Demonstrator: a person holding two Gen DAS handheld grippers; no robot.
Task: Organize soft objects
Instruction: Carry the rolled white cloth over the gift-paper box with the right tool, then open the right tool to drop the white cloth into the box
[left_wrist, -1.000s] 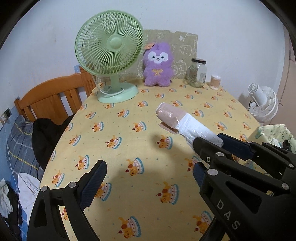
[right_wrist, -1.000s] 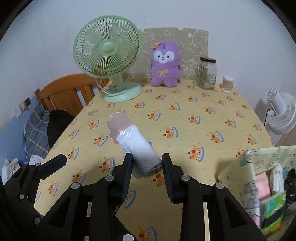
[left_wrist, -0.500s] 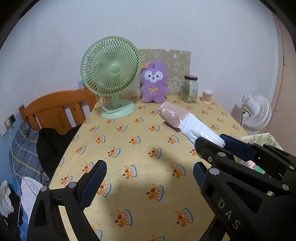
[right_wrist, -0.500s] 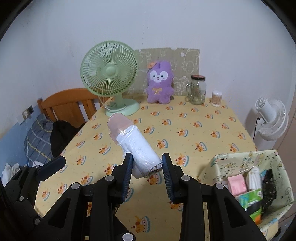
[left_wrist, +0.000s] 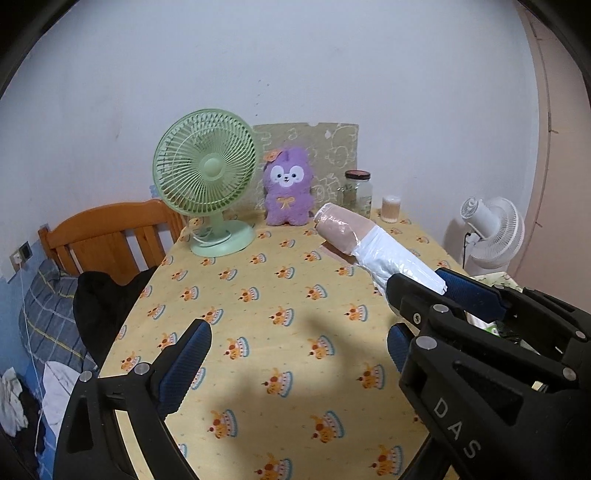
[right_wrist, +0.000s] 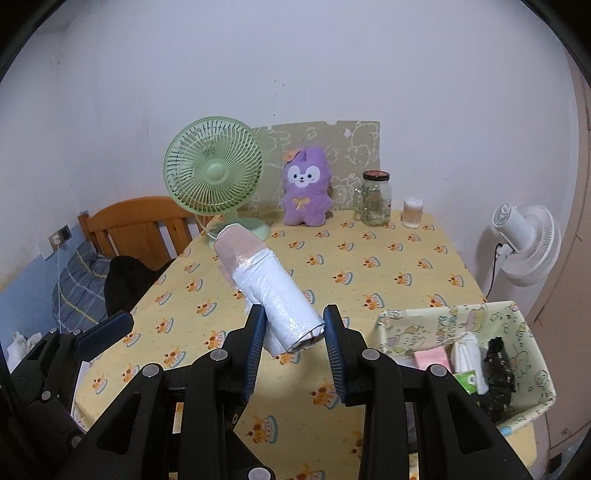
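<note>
My right tool (right_wrist: 294, 334) grips a roll (right_wrist: 271, 291) of white and pink plastic bags by its white end, pads pressed on both sides; the roll hangs in the air over the desk (right_wrist: 388, 266), pink end tilted up and away. My left tool (left_wrist: 295, 347) stands wide open with nothing between its pads. A basket (right_wrist: 532, 354) holding packets sits at the desk's right edge. At the far edge stand a green fan (right_wrist: 214, 173), a purple plush (right_wrist: 306, 190), a jar (right_wrist: 376, 197).
</note>
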